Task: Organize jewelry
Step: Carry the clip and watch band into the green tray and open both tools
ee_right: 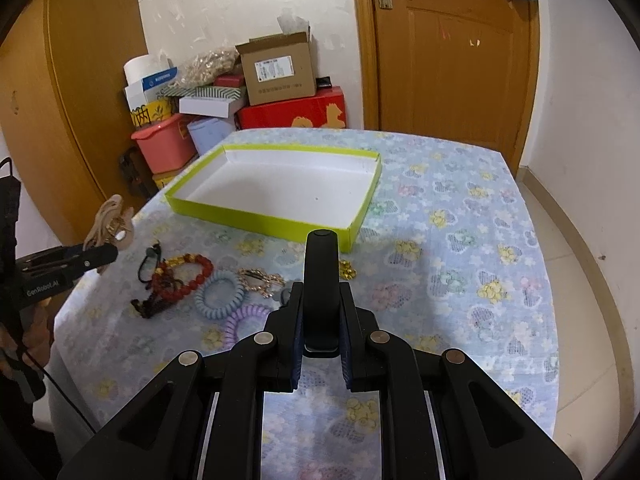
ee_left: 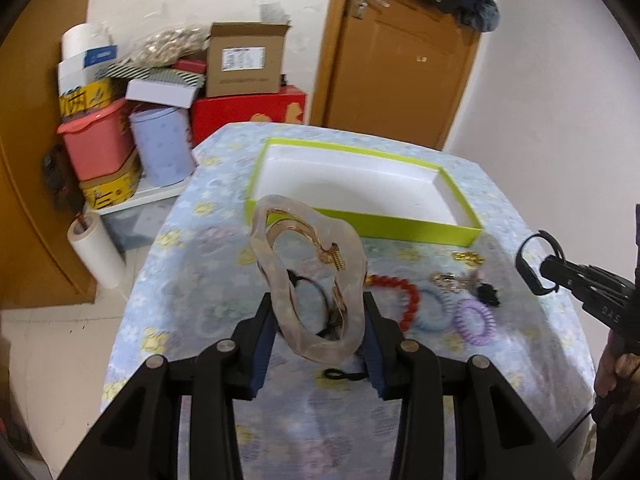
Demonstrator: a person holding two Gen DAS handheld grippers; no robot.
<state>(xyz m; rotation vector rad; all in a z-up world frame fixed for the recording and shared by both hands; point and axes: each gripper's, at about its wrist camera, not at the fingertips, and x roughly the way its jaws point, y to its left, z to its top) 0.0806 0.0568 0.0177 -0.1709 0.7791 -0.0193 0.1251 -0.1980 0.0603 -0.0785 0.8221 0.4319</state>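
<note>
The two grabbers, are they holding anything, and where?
Yes. The left gripper pinches the beige hair clip by its lower end. The right gripper clamps the black bracelet around its lower part.

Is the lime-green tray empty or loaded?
Empty. The lime-green shallow cardboard tray shows only bare white floor in both views; the translucent beige hair clip sits in the left gripper, outside it.

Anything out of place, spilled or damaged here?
Nothing stands out. The green tray sits flat and unfilled, jewelry lies loose on the tablecloth, and each gripper carries one piece.
</note>
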